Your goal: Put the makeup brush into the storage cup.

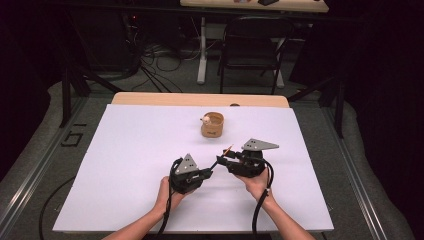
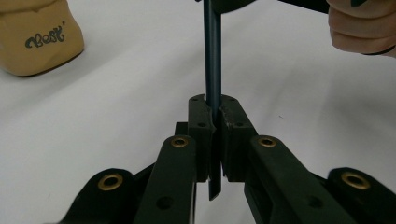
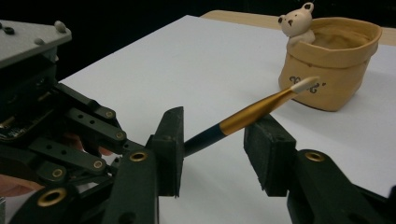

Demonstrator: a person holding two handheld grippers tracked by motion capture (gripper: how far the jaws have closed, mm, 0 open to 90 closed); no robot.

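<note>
Left gripper: my jaws were clamped on the brush.
Right gripper: my 2 jaws stood apart around the brush, not pressing it.
Pouch: well apart.

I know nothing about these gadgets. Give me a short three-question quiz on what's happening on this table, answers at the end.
1. True or false: the left gripper is clamped on the dark handle of the brush.
2. Which best describes the right gripper? A) shut tight on the brush B) jaws either side of the brush with a gap showing C) resting inside the pot
3. What little figure sits on the rim of the tan pot?

Key: 1 true. 2 B; whether one pad already touches the brush is hard to tell. 3 a small bear.
</note>
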